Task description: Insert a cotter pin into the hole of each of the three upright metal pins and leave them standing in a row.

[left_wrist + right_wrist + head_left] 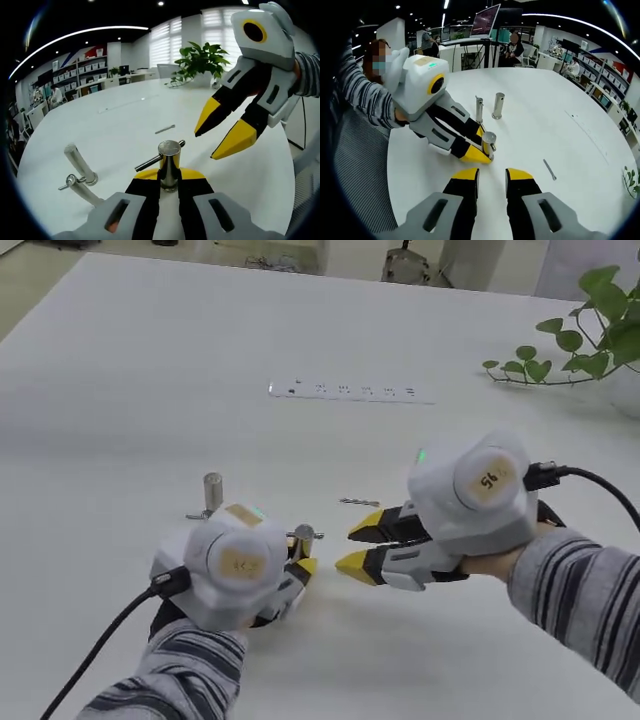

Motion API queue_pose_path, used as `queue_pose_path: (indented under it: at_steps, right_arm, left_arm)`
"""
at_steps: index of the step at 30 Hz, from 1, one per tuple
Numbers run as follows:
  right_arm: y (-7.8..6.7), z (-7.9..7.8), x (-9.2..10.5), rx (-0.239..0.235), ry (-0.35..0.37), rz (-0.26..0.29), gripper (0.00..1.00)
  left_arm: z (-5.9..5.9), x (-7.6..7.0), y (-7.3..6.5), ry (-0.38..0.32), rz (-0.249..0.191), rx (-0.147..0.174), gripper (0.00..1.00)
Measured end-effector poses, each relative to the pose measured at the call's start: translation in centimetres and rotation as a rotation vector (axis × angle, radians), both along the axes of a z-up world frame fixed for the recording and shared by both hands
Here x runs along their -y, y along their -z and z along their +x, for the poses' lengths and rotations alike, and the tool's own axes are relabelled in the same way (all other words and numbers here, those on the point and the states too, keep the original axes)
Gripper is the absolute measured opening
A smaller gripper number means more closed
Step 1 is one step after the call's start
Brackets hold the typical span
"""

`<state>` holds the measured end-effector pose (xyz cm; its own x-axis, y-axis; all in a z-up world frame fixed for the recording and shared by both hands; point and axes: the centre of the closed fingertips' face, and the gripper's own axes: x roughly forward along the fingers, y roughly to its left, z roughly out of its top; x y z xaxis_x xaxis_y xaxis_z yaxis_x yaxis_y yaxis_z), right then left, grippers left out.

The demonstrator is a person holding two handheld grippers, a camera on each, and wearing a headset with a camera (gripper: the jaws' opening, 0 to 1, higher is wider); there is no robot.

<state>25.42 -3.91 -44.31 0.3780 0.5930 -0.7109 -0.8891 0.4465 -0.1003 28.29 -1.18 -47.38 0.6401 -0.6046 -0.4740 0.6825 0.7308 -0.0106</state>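
My left gripper is shut on an upright metal pin with a cotter pin through its hole; the same pin stands at the left gripper in the head view. My right gripper hovers just right of it, open and empty; its own view shows its jaws apart. Two more metal pins stand upright behind the left gripper. One of them carries a cotter pin. A loose cotter pin lies on the table.
A white power strip lies farther back on the white table. A potted green plant stands at the far right edge. Desks, shelves and people fill the office behind.
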Motion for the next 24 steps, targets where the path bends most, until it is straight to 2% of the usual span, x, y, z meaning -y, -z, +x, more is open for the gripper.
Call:
queue_pose_path:
  at_steps: [6, 12, 16, 24]
  right_arm:
    - [0.0, 0.4, 0.3, -0.001, 0.018, 0.011, 0.20]
    - [0.3, 0.8, 1.1, -0.012, 0.047, 0.023, 0.20]
    - [0.6, 0.9, 1.4, -0.024, 0.058, 0.022, 0.19]
    - [1.0, 0.9, 1.4, -0.035, 0.072, 0.027, 0.19]
  left_arm:
    - [1.0, 0.0, 0.2, -0.012, -0.003, -0.011, 0.09]
    - [1.4, 0.2, 0.6, -0.015, -0.011, -0.024, 0.09]
    - [1.6, 0.5, 0.5, -0.009, -0.026, -0.025, 0.09]
    - [1.7, 0.6, 0.6, -0.001, -0.011, -0.012, 0.09]
